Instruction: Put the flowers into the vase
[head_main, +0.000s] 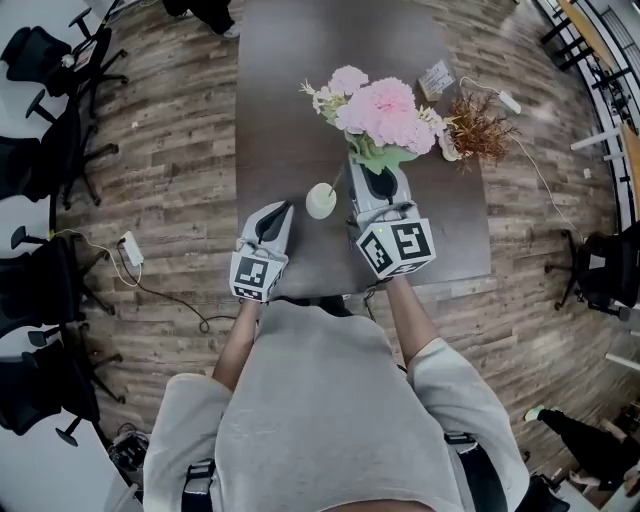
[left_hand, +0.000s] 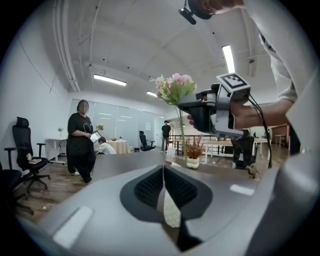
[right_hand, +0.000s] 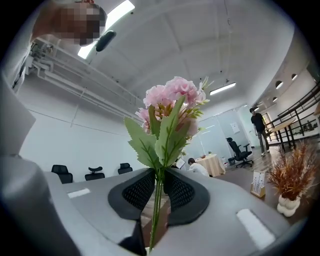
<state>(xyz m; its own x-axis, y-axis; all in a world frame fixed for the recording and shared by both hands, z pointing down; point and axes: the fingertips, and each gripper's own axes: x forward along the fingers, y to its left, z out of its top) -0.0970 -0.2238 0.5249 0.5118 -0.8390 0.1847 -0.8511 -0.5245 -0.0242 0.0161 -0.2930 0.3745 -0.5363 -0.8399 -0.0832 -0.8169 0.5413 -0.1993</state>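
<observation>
My right gripper (head_main: 381, 186) is shut on the green stems of a bunch of pink flowers (head_main: 383, 110), held up over the dark table (head_main: 275, 120). In the right gripper view the stems (right_hand: 157, 200) run up between the ribbed pads to the leaves and blooms (right_hand: 170, 100). A small white vase (head_main: 321, 200) stands on the table just left of that gripper, below the flowers. My left gripper (head_main: 281, 212) sits left of the vase, shut and holding nothing. The left gripper view shows its pads together (left_hand: 164, 187), with the right gripper (left_hand: 196, 114) and the flowers (left_hand: 175, 87) up high on the right.
A dried brown plant in a white pot (head_main: 476, 128) and a small card (head_main: 436, 78) stand at the table's far right. Black office chairs (head_main: 60, 70) and a cable with an adapter (head_main: 130, 250) lie on the wood floor at left. A person in black (left_hand: 81, 140) stands beyond the table.
</observation>
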